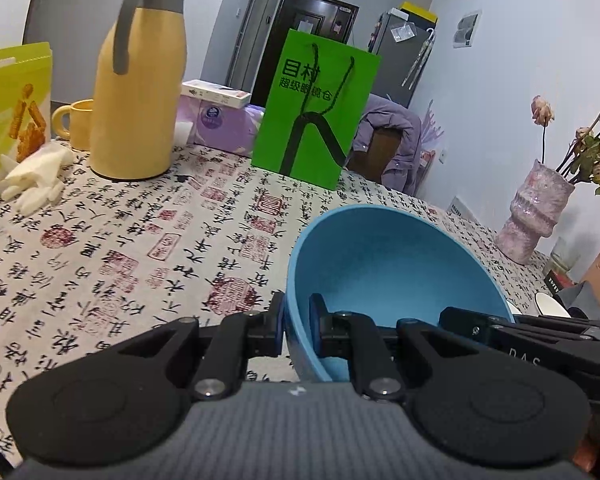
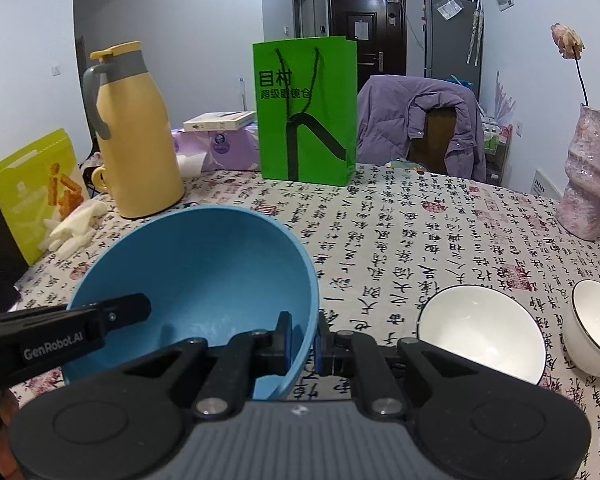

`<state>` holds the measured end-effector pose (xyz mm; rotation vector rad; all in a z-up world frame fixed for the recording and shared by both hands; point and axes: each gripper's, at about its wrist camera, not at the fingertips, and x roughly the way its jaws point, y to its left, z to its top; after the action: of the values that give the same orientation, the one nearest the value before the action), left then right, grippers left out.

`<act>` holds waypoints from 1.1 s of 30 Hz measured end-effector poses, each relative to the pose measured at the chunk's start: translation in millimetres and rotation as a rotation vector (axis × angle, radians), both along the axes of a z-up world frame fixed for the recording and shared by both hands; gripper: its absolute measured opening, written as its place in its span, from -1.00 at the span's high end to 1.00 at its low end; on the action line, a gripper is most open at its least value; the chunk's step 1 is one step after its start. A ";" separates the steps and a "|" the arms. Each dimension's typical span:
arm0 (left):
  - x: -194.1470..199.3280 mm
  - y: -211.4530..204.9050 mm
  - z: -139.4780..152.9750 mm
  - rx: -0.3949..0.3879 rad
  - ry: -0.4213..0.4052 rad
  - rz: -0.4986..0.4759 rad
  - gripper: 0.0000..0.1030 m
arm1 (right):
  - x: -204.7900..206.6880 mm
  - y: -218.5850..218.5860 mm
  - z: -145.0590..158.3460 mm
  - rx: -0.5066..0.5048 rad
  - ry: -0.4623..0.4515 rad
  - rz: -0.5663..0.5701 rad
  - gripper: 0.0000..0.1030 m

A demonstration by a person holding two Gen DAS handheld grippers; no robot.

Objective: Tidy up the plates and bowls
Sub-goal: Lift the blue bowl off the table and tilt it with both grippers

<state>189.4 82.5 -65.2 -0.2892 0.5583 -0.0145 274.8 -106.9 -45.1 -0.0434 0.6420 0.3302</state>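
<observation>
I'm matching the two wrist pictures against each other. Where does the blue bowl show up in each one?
Left wrist view: the blue bowl sits low and right of centre, its left wall pinched by the left tool.
Right wrist view: the blue bowl sits low and left of centre, its right wall pinched by the right tool.
Shared landmark: the green paper bag standing behind it.

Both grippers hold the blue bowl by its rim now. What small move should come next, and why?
Probably carry the blue bowl toward the two white bowls on the tablecloth. The left gripper and right gripper each pinch opposite sides of its rim, so it seems securely held and ready to be grouped with them.
</observation>
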 end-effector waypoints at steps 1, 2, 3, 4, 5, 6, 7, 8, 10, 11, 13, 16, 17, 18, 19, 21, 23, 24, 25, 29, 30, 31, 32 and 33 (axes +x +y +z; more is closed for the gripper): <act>-2.6 1.7 1.2 0.000 -0.002 0.003 0.75 | -2.1 1.7 0.7 0.002 -0.002 0.002 0.81; -5.1 3.5 1.7 0.000 -0.004 0.005 0.75 | -4.6 3.4 1.4 0.005 -0.003 0.004 0.81; -7.5 5.4 2.5 0.000 -0.005 0.008 0.75 | -6.7 5.1 1.6 0.008 -0.005 0.006 0.81; -10.1 7.4 3.1 0.000 -0.007 0.010 0.75 | -8.7 6.4 2.0 0.011 -0.007 0.008 0.81; -12.8 9.5 3.7 0.001 -0.008 0.013 0.75 | -10.7 8.0 2.7 0.014 -0.009 0.010 0.81; -15.5 11.6 3.9 0.002 -0.009 0.015 0.75 | -12.9 9.8 3.2 0.018 -0.012 0.013 0.81; -18.2 13.8 4.8 0.004 -0.011 0.017 0.75 | -15.1 11.9 3.6 0.021 -0.013 0.015 0.81; -21.2 16.2 5.6 0.006 -0.013 0.021 0.75 | -17.2 14.0 3.9 0.024 -0.014 0.018 0.81; -26.7 21.3 6.8 0.007 -0.015 0.029 0.75 | -21.3 18.6 4.1 0.028 -0.014 0.026 0.81; -29.6 24.2 7.4 0.006 -0.016 0.034 0.75 | -23.7 21.4 4.2 0.030 -0.015 0.031 0.82; -34.9 29.7 7.8 0.006 -0.017 0.043 0.75 | -27.6 26.1 4.7 0.034 -0.017 0.039 0.81; -42.4 38.8 8.0 0.006 -0.015 0.058 0.75 | -33.0 34.6 5.2 0.040 -0.018 0.054 0.81; -45.2 41.8 8.1 0.005 -0.014 0.063 0.75 | -34.6 37.1 5.1 0.042 -0.018 0.059 0.82; -47.8 44.7 8.1 0.005 -0.014 0.067 0.75 | -37.0 39.8 4.8 0.044 -0.017 0.064 0.82; -50.2 47.5 8.2 0.006 -0.013 0.071 0.75 | -39.3 42.8 4.3 0.046 -0.017 0.069 0.82; -55.3 53.3 8.1 0.006 -0.011 0.080 0.75 | -42.5 47.6 3.3 0.051 -0.014 0.078 0.81; -59.9 58.4 8.0 0.006 -0.012 0.086 0.75 | -46.1 52.8 1.9 0.053 -0.011 0.087 0.81; -62.1 60.7 7.8 0.005 -0.012 0.089 0.75 | -47.8 55.4 1.4 0.054 -0.009 0.090 0.81; -64.5 63.6 7.4 0.004 -0.012 0.093 0.75 | -49.0 58.3 0.8 0.053 -0.006 0.093 0.81; -72.4 73.6 5.1 -0.003 -0.003 0.105 0.75 | -54.8 68.9 -1.5 0.057 0.000 0.109 0.81; -74.6 76.2 4.3 -0.004 -0.001 0.108 0.75 | -55.9 70.9 -2.2 0.058 0.002 0.112 0.81; -76.3 78.5 3.6 -0.004 0.002 0.111 0.75 | -56.9 72.5 -2.7 0.059 0.004 0.116 0.81; -78.1 80.9 2.8 -0.003 0.004 0.114 0.75 | -58.1 74.6 -3.6 0.061 0.007 0.121 0.81; -79.9 83.1 1.9 -0.002 0.010 0.117 0.75 | -59.1 76.9 -4.7 0.062 0.010 0.125 0.81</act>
<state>109.6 165.6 -63.3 -0.3231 0.5504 0.0991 215.6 -30.0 -49.9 -0.0227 0.6403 0.4713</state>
